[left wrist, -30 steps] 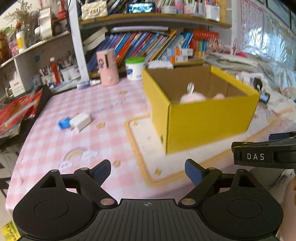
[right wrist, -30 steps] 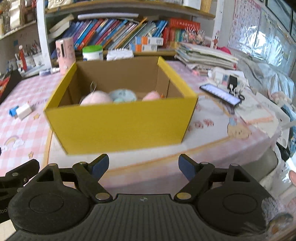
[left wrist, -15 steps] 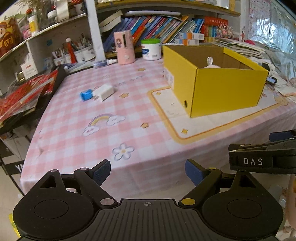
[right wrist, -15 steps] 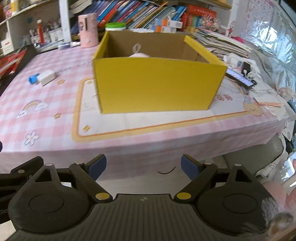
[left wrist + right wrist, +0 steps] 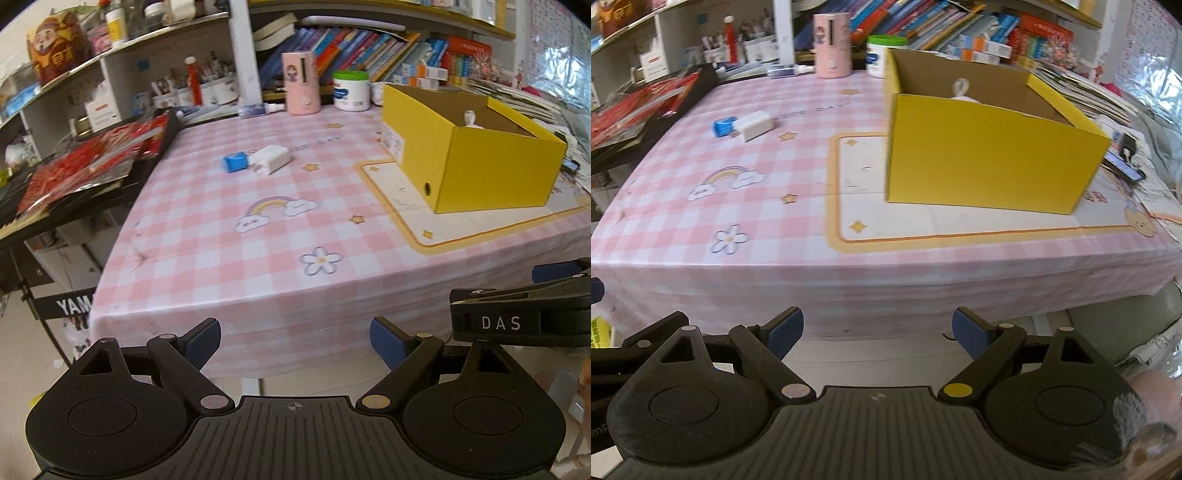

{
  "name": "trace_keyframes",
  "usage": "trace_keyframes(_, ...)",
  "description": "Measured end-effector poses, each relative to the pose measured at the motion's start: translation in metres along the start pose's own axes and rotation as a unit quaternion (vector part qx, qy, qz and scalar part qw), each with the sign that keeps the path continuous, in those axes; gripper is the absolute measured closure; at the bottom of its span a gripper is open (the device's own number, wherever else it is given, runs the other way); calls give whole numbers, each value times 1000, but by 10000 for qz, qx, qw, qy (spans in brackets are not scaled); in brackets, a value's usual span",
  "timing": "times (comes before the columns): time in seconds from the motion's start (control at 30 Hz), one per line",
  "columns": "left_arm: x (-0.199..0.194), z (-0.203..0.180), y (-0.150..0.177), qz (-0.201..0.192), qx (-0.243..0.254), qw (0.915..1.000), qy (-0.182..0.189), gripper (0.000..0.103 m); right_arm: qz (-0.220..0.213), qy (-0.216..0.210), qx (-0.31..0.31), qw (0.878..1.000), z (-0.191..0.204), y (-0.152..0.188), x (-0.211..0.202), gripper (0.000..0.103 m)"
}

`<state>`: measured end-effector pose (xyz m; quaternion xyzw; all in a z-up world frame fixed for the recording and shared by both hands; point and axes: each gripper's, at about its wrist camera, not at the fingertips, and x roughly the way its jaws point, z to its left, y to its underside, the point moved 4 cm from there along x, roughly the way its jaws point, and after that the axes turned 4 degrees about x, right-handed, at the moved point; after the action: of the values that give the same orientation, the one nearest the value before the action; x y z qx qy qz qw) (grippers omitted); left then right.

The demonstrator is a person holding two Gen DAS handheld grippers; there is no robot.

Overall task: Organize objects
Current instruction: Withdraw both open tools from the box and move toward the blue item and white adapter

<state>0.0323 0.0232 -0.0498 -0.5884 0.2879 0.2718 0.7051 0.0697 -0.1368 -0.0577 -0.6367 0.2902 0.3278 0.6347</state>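
both grippers, left gripper and right gripper, are being held wide and empty off the table; white charger and blue block are risking being overlooked outside the yellow box.

Both tongs, left and right, have drawn back from the yellow box past the desk edge; floor now lies beneath them. The right jaws stand slightly wider, empty.
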Motion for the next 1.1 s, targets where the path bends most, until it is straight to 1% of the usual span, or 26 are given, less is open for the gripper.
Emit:
trace_keyframes(0.33, -11, 33, 7, -124, -219, 9995, -209, 13, -117, -191, -208, 9995, 36, -2, -8, 15)
trace_keyframes(0.67, -14, 59, 6, -242, -585, 9973, -362, 13, -354, -430, -441, 9975, 63, -16, -13, 16)
trace_keyframes(0.9, 0, 73, -1, -233, -799, 9956, -441, 13, -337, -618, -580, 9958, 77, -29, 1, 17)
trace_keyframes(1.1, 19, 82, -19, -207, -870, 9948, -496, 13, -266, -703, -626, 9952, 85, -50, 22, 18)
